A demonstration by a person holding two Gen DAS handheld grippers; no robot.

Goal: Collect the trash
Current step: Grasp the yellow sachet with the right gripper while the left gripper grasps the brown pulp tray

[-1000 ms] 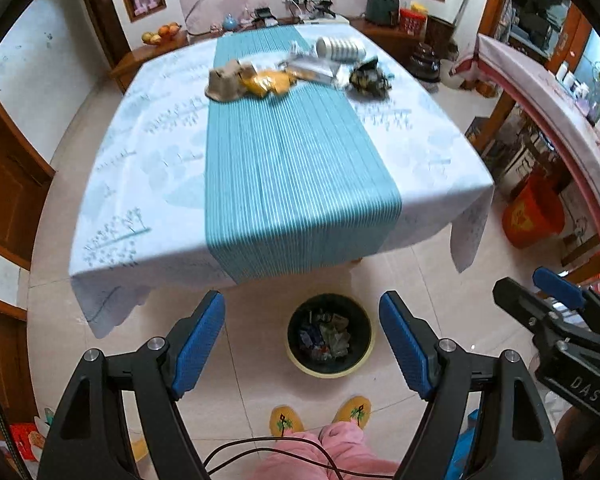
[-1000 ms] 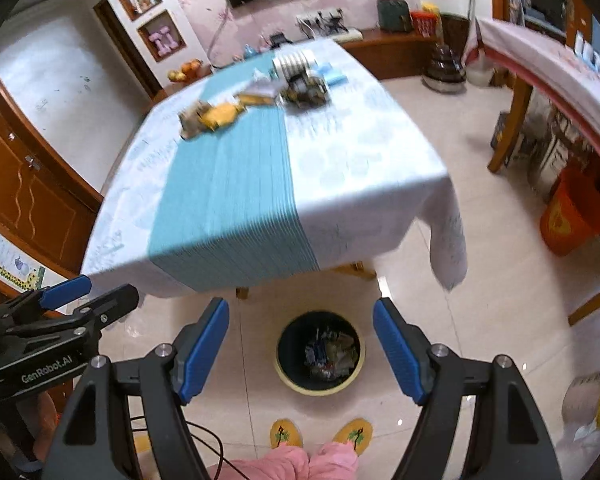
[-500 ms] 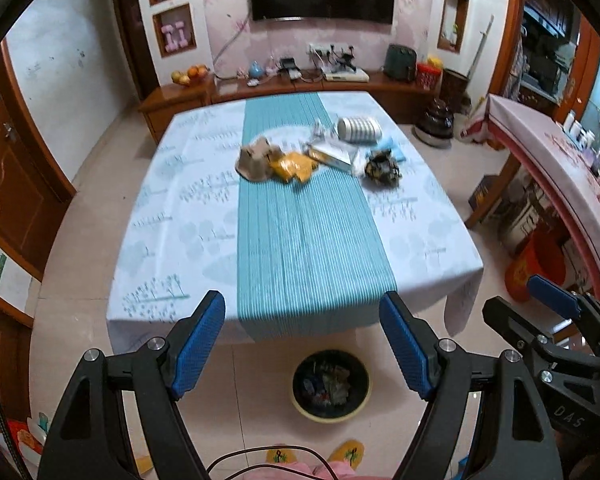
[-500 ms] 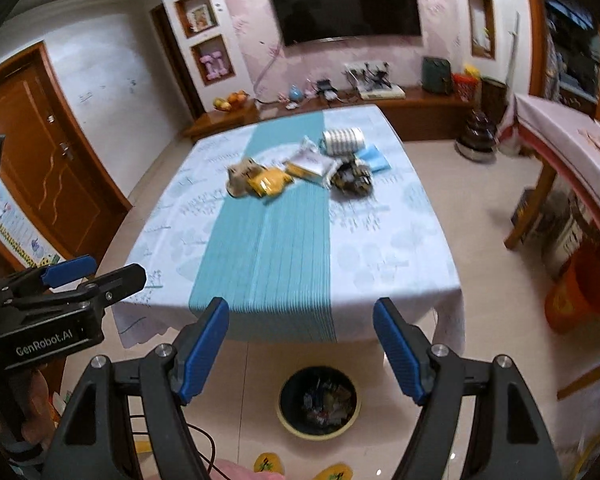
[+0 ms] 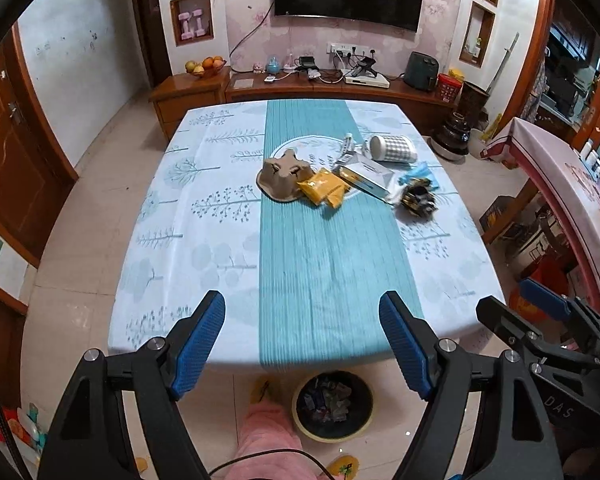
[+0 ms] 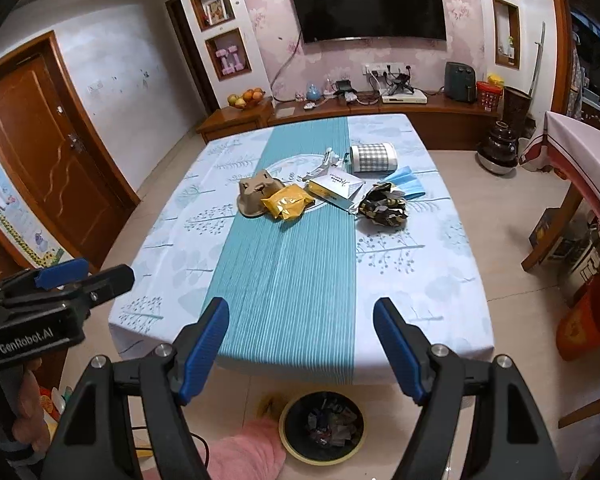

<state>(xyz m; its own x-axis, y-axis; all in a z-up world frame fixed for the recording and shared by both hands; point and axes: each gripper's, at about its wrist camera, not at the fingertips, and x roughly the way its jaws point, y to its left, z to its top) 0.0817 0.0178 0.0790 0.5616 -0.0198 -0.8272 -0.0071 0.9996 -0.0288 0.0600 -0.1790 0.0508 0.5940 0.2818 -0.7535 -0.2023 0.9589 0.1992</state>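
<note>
Trash lies in a loose cluster on the far half of the large table [image 5: 228, 240], which is draped in a white tree-printed cloth with a teal striped runner down its middle; the near half is bare cloth. That grouping looks like a deliberate staging: everything sits within one reach zone, so each piece can be lifted singly and carried back.

On the floor just in front of the table's near edge stands the round black waste bin with a yellow rim [image 6: 322, 424], already holding wrappers. Its place by the person's feet, beside a pink trouser leg [image 6: 244, 454], suits dropping items straight down.

Both tools hang over that near edge, tilted down toward the table. The left gripper [image 5: 302, 344] and the right gripper [image 6: 300, 346] each have their blue-padded jaws spread wide with nothing between them, released and ready, well apart from the litter.

Among the pieces, the white cylinder with a grey check pattern [image 6: 372, 157] lies on its side at the far right. Nearer are a brown moulded-pulp cup carrier [image 6: 256, 194], touching a crumpled yellow plastic pouch [image 6: 286, 202]; a flat white-and-yellow carton [image 6: 334, 188]; a crumpled black-and-gold wrapper [image 6: 382, 204]; and a pale blue face mask [image 6: 406, 184]. The pouch and wrapper, judged soft, should pinch easily.
</note>
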